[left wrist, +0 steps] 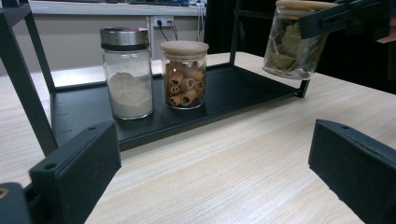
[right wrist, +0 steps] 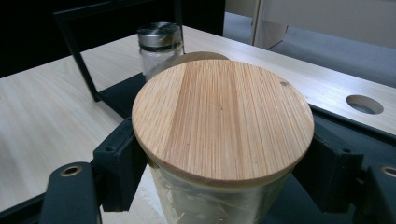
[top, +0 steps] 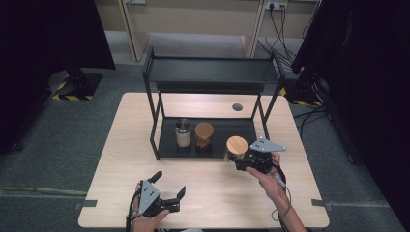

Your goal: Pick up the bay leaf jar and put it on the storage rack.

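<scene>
Right gripper (top: 241, 157) is clamped on a glass jar with a bamboo lid (top: 236, 145), both jaws pressing the glass just under the lid rim; in the right gripper view the lid (right wrist: 223, 119) sits square between the pads, jar upright or close to it. In the left gripper view the jar (left wrist: 292, 44) hangs clear of the table (top: 217, 193), tilted slightly, dried leaves visible inside, just off the front right corner of the rack's lower shelf (top: 239, 130). Right hand (top: 270, 181) comes in from the bottom right, forearm angled up-left, wrist roughly level, grey plate on top, cable trailing back along the arm. Ahead of the held jar, on the shelf: a metal-capped jar of white powder (top: 182, 133) and a bamboo-lidded jar of rolled brown sticks (top: 203, 135), standing side by side, close but not touching. Left gripper (top: 169, 186) is released, jaws spread wide with nothing between them, parked low near the table's near edge, pointing forward-right toward the rack. Left hand (top: 147, 215) grips it from behind, wrist low. The two shelf jars sit well ahead of its jaws; the carried jar is up and far right from it.
</scene>
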`<state>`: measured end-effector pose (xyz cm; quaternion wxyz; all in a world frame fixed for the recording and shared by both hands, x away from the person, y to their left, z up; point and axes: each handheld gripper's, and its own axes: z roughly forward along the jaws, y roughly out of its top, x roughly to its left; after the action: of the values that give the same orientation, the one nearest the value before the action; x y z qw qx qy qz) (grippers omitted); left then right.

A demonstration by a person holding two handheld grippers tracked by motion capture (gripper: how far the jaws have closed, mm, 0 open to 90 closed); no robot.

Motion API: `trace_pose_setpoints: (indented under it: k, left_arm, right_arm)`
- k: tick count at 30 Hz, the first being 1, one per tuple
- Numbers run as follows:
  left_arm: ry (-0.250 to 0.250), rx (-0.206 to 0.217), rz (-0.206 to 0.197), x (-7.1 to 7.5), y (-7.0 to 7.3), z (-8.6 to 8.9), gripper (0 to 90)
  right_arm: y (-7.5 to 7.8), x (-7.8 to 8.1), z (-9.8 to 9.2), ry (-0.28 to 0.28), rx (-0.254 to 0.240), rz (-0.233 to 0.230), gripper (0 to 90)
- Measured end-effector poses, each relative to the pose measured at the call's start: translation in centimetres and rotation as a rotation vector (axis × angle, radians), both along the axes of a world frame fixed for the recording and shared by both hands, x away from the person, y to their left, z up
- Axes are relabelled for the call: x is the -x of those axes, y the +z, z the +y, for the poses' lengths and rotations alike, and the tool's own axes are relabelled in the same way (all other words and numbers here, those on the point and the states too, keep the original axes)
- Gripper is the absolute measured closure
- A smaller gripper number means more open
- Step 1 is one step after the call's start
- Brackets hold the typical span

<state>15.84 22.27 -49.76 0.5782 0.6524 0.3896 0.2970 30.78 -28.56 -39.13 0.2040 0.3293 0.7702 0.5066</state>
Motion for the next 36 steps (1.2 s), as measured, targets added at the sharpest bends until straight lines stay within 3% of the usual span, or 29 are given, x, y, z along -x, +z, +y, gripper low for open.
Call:
trace_pose_setpoints:
  k: [14,36]
  left_arm:
    - [-0.001,-0.004,0.004,-0.1,0.0,0.0,1.3]
    - [0.000,-0.002,0.005,-0.1,0.0,0.0,1.3]
  right_arm:
    - [-0.6,-2.1,0.8,-0.055,0.021,0.010,25.2]
    - [-1.5,-4.6,2.7,-0.082,0.031,0.023,25.3]
